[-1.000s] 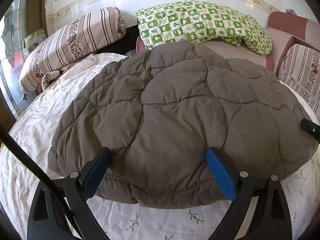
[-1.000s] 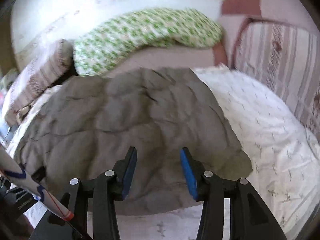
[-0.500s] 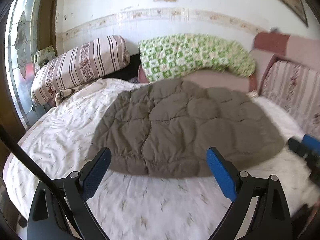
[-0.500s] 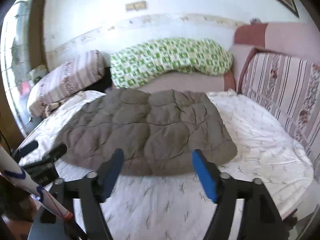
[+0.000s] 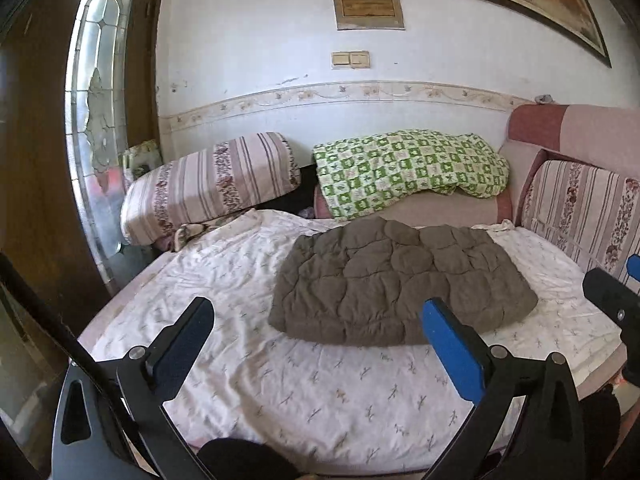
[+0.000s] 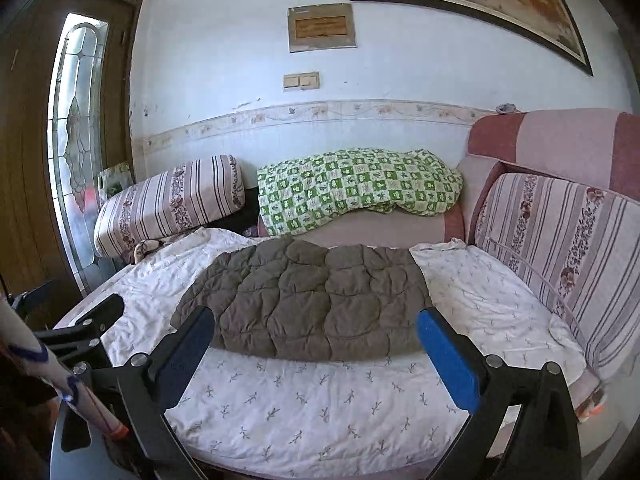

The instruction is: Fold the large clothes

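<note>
Left wrist view shows the brown padded jacket [image 5: 400, 288] lying as a compact, squared bundle on the bed [image 5: 248, 312], toward its far right part, short of the green checked quilt [image 5: 408, 168] and the striped pillow [image 5: 208, 180]. Its edges look tucked and even, so I judge the folding done and the bundle set down to rest there. The left hand-held gripper [image 5: 316, 340] hangs over the near sheet with fingers wide apart and nothing between them; the jacket lies beyond its tips, apart from them. In the right wrist view the right hand-held gripper [image 6: 316, 340] is likewise spread and empty, with the jacket [image 6: 312, 300] ahead of it, untouched, roughly centred between its fingers.
</note>
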{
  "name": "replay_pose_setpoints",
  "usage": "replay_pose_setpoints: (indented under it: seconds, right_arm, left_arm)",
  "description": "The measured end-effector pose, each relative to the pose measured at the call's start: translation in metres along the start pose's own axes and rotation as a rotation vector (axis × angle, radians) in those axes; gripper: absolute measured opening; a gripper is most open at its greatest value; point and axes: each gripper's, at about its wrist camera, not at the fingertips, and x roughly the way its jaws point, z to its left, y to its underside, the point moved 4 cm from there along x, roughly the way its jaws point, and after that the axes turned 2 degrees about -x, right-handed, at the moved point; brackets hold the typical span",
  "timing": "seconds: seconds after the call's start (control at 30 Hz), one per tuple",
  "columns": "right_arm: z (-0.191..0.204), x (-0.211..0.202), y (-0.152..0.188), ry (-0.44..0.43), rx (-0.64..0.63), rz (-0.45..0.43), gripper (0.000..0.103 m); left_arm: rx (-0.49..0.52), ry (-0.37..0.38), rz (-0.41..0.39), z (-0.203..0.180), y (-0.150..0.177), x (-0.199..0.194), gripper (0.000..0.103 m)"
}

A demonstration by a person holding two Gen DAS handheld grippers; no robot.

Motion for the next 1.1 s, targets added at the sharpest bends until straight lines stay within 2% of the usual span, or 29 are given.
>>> replay_pose_setpoints:
  seconds: [0.07,0.2,0.23,0.3,0.4,0.5,0.6,0.7,0.93,1.1]
  right_arm:
    - [0.004,0.001,0.004,-0.006,-0.008,0.022,0.103]
    - [0.009,0.000,0.008,-0.012,-0.021,0.036,0.103]
    - [0.010,0.000,0.008,-0.009,-0.022,0.040,0.103]
    - [0.011,0.000,0.006,-0.012,-0.022,0.044,0.103]
    - [0.013,0.002,0.004,0.003,-0.037,0.039,0.103]
    - [0.021,0.014,0.008,0.014,-0.061,0.059,0.103]
    - [0.025,0.033,0.021,0.013,-0.063,0.107,0.103]
    - [0.026,0.054,0.034,0.018,-0.070,0.179,0.103]
    - [0.023,0.072,0.043,0.061,-0.082,0.206,0.103]
    - [0.020,0.082,0.049,0.078,-0.083,0.233,0.103]
  left_arm:
    - [0.002,0.010,-0.028,0.001,0.001,-0.010,0.103]
    - [0.000,-0.063,-0.104,0.002,0.002,-0.023,0.103]
    - [0.008,-0.080,-0.096,0.002,0.001,-0.024,0.103]
    - [0.036,-0.095,-0.026,-0.001,0.000,-0.017,0.103]
    - [0.103,-0.067,0.047,-0.008,0.001,-0.006,0.103]
    - [0.097,-0.088,0.060,-0.005,0.011,0.002,0.103]
    - [0.100,-0.069,0.095,-0.004,0.021,0.013,0.103]
    - [0.110,-0.082,0.133,-0.003,0.031,0.026,0.103]
    - [0.110,-0.106,0.186,0.000,0.047,0.049,0.103]
    - [0.113,-0.090,0.232,-0.002,0.055,0.064,0.103]
